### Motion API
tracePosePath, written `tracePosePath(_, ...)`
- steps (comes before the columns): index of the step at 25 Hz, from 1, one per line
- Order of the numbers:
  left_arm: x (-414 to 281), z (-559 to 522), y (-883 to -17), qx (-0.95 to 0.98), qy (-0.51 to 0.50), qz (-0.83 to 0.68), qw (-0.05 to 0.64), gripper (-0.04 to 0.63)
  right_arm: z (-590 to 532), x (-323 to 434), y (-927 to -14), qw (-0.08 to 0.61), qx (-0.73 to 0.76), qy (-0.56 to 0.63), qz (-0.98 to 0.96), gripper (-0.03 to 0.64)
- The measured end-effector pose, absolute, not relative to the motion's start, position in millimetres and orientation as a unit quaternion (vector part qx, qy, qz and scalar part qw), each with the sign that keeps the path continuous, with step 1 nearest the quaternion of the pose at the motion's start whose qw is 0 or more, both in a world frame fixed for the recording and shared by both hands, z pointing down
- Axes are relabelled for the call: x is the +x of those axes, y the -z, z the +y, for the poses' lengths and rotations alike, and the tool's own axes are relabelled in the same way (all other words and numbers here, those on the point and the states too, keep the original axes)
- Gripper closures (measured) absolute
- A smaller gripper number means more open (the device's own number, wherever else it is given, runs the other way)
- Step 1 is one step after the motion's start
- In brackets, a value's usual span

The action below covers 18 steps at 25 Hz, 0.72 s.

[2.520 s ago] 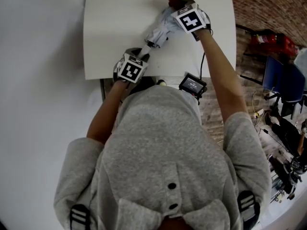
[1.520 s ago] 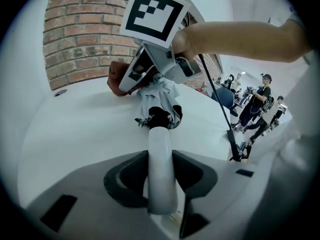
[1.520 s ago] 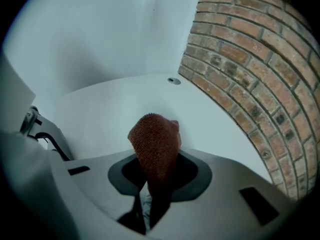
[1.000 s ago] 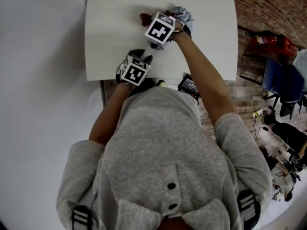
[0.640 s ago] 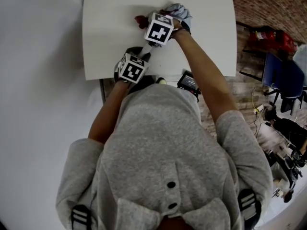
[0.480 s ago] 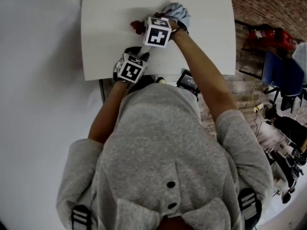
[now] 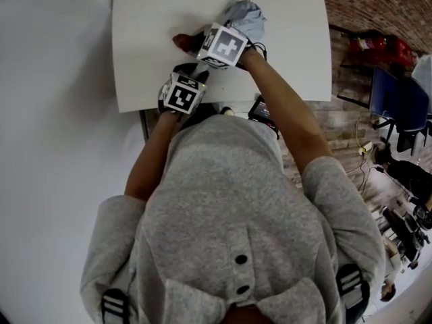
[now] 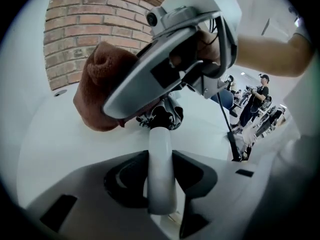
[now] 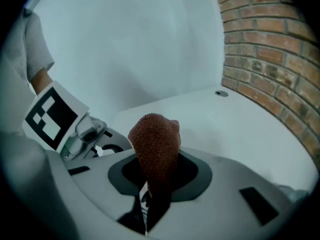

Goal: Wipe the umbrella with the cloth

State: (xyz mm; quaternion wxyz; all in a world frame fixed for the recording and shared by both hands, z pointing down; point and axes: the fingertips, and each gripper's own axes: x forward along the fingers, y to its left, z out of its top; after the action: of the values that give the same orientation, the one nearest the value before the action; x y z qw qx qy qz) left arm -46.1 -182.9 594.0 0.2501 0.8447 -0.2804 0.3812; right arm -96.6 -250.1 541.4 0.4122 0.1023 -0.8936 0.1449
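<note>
umbrella (image 7: pixel 247 16), folded, pale grey fabric, lying on the white table (image 7: pixel 145 59)
left gripper (image 7: pixel 194 74) clamps its white handle (image 8: pixel 161 169); the canopy runs off toward one o'clock. right gripper (image 7: pixel 198 43) pinches the rust-brown terry cloth (image 9: pixel 156 141), at twelve o'clock from the left gripper, just beside the umbrella's folds.

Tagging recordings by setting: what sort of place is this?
Likely an indoor lab or workshop space: a plain white table beside a bare brick wall, a blue chair and loose cables nearby, and a person standing further back.
</note>
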Motion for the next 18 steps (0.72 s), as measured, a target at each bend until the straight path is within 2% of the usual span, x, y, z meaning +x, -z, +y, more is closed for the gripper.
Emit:
tracePosePath(8,-45.2,-182.9,-593.7,0.843,-0.385,-0.281,0.25,0.442,-235.4,-79.6,-519.1,0.297,0.098,-0.288,-0.905,0.518)
tracePosePath(18,-46.2,-180.5,-596.5,0.84,-0.391,-0.284,0.248,0.442,-233.5,-21.9,-515.9,0.23,0.13,-0.366,-0.892,0.518)
